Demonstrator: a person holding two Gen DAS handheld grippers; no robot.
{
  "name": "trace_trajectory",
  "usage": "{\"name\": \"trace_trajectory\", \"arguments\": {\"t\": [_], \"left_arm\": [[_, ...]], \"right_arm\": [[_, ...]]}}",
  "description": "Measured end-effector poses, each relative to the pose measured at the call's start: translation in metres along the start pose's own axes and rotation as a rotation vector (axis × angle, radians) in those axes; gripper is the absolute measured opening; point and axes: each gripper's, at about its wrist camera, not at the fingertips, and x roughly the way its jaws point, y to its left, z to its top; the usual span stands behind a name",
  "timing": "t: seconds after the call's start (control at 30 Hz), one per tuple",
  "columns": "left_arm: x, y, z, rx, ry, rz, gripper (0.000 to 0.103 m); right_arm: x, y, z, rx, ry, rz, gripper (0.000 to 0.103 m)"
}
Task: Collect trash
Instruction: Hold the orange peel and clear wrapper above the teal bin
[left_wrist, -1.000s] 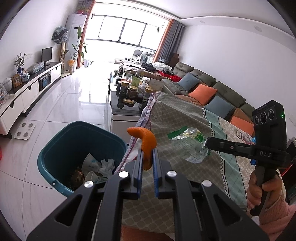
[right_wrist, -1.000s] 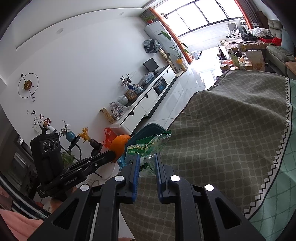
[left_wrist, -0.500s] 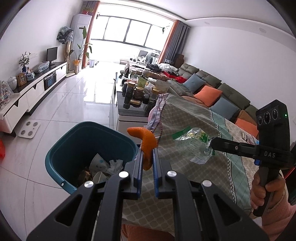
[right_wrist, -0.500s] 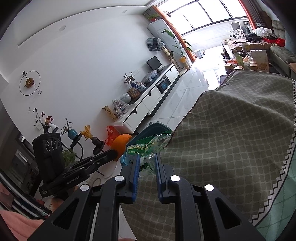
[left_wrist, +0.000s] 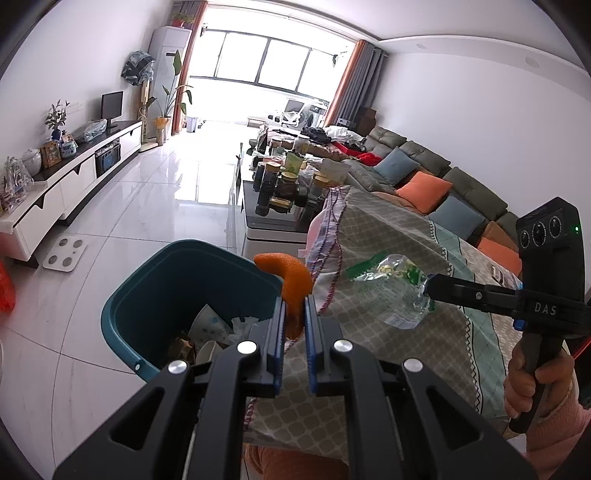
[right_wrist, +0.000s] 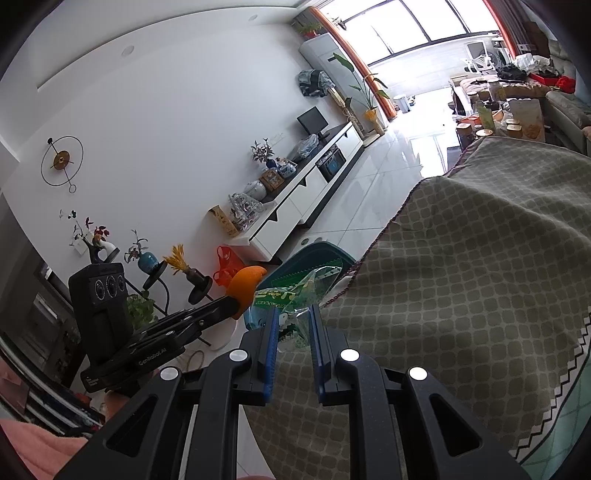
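A curl of orange peel (left_wrist: 291, 286), waxy and bent, is clamped between the left gripper (left_wrist: 294, 321) fingers, just short of the bin's near rim. A crinkled clear-and-green plastic wrapper (right_wrist: 295, 295) is pinched in the right gripper (right_wrist: 293, 325) above the checked tablecloth (right_wrist: 480, 258). Beyond, the teal bin (left_wrist: 122, 314) is seen holding crumpled paper; both drops are judged still outstanding.
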Motion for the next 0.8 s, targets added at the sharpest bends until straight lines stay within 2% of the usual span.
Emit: {"name": "trace_trajectory", "arguments": {"t": [0.8], "left_arm": [[0.010,0.011,-0.001,-0.030,0.011,0.038,0.011]], "right_arm": [[0.017,0.007,0.004,-0.021,0.029,0.013,0.017]]}}
